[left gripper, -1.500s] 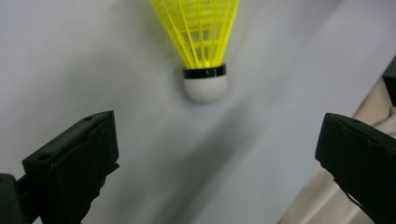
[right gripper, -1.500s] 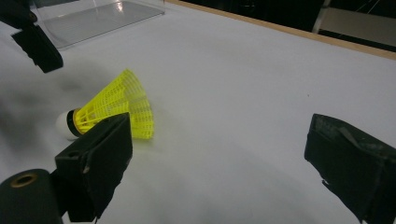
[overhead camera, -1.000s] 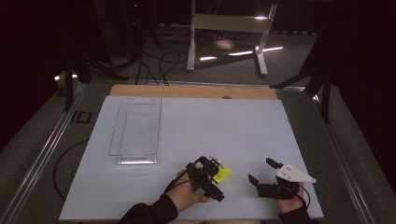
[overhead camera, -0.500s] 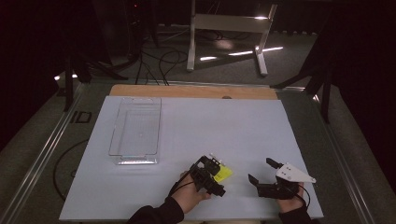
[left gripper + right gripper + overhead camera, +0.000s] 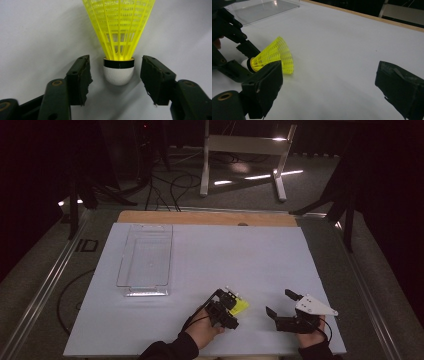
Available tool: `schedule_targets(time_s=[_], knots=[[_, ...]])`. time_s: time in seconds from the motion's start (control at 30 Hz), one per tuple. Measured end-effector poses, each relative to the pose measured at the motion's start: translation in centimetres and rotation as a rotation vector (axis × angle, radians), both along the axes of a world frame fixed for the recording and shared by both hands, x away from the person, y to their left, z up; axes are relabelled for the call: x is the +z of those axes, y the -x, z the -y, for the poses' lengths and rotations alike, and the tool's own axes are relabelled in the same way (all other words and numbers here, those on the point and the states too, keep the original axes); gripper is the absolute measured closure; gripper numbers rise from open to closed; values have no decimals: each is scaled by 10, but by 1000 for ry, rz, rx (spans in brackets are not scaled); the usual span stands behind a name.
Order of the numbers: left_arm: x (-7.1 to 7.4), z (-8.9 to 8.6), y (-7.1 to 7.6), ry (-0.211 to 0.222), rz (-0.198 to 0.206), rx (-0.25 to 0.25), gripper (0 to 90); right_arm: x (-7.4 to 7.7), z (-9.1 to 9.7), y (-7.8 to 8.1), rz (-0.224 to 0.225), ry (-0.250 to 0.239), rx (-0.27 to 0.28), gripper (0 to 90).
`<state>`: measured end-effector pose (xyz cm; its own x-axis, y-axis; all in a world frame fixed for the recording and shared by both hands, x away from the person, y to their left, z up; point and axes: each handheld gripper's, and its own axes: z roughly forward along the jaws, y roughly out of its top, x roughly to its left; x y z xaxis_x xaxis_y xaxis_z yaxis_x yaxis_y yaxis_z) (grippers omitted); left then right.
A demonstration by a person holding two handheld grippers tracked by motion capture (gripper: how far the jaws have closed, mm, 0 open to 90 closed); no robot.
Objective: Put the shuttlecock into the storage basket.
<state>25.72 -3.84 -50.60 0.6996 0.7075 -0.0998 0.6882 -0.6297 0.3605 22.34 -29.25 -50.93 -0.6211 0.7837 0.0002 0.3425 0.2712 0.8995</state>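
White desk (image 5: 210,255) under dim light, dark floor behind. Near its front edge lies a yellow shuttlecock (image 5: 239,306) on its side — its white cork tip (image 5: 118,75) points straight back between the jaws of the left gripper (image 5: 116,75), its feathered skirt fanning away from them. Those jaws have just been closing but do not yet touch the cork; a gap shows on each side. The right gripper (image 5: 281,312) rests just beside, jaws spread and holding nothing. A clear tray (image 5: 146,260) sits well apart.
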Motion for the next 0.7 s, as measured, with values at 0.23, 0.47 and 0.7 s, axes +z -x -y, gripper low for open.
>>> schedule_targets(time_s=[0.23,0.47,0.7], knots=[[1,2,1,-32,23,-17,562,0,0,0,2,2,4,80],[2,0,-1,-20,16,-45,649,0,0,0,-2,0,0,80],[8,-2,-3,-12,22,-90,656,0,0,0,-2,0,1,80]])
